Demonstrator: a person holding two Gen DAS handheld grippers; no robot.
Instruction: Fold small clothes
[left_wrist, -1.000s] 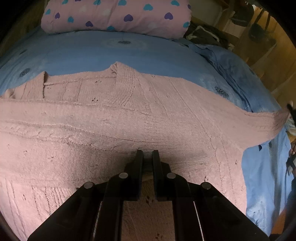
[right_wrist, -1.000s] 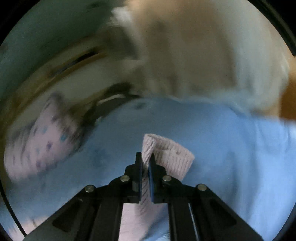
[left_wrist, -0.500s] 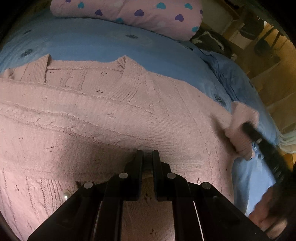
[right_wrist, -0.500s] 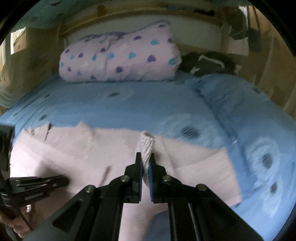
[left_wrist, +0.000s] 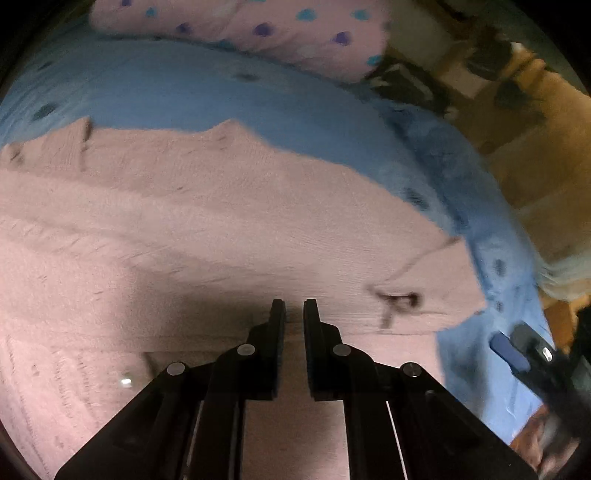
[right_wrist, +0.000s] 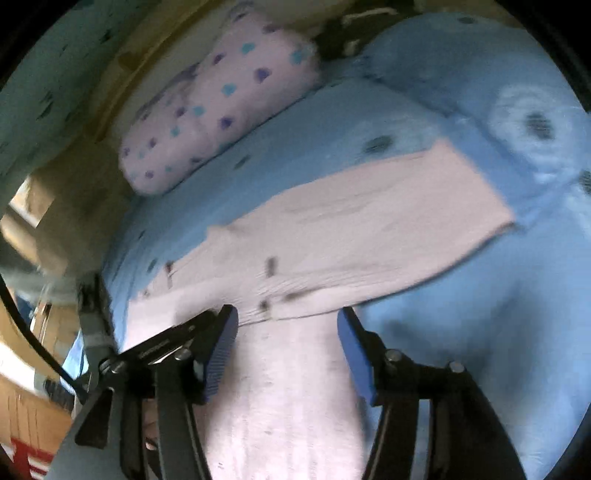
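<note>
A pink knitted cardigan (left_wrist: 207, 229) lies spread flat on the blue bedsheet (left_wrist: 192, 92), its neckline towards the heart-print pillow (right_wrist: 218, 107) at the head of the bed. The right sleeve (right_wrist: 369, 229) is folded in across the garment body, its cuff end resting on the knit near the right-hand edge. The right gripper (right_wrist: 284, 332) has just been opening; its blue-padded jaws now stand apart over the fabric with nothing pinched between them — the sleeve appears released. The left gripper (left_wrist: 293, 310) has its jaws together, tips low at the knit near the lower body of the cardigan; whether a fold of fabric is caught between them cannot be told from this view. The step in hand is judged to be completion of the first sleeve fold. To do it well, the right claw should lift straight clear before travelling sideways, so that the ribbed pads do not snag the loose knit and drag the sleeve back out. The left claw should hold the body steady while this happens, since the sheet offers little friction. The sleeve should lie flat and square to the side seam — any ridge left now is likely to carry into later folds. The opposite sleeve is judged the next part to bring in.
</note>
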